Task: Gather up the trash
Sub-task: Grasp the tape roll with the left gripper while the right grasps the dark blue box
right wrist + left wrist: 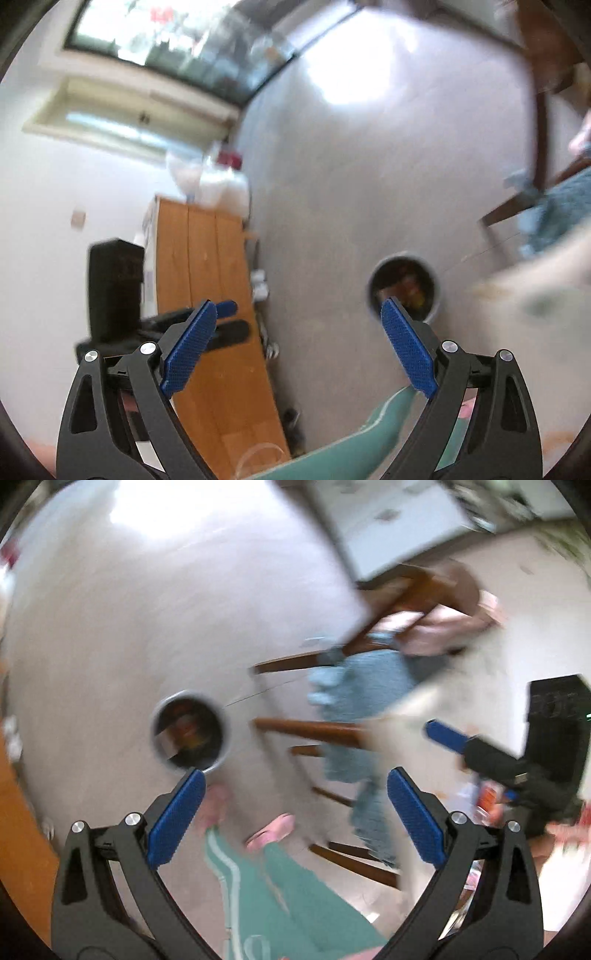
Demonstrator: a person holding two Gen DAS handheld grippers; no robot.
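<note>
One trash bin (190,733) on floor (110,627), wrappers inside. Left gripper (295,790) and right gripper (299,321) both wide open, empty, angled down over floor.

Your left gripper (295,812) has blue, fine-textured pads (177,819) on black arms with silver bolts; your right gripper (299,350) matches, blue pads (190,350) on black. Ahead of the left pad sits a bin (192,734) with a grey rim and dark inside, flecked orange and red. The floor (147,609) around it is pale grey. Below the grippers, your trousers (280,897) are green with a white stripe, your slippers (273,830) pink. Left of your right gripper the cabinet (218,295) is orange wood, with a black box (114,288) beside it.
</note>
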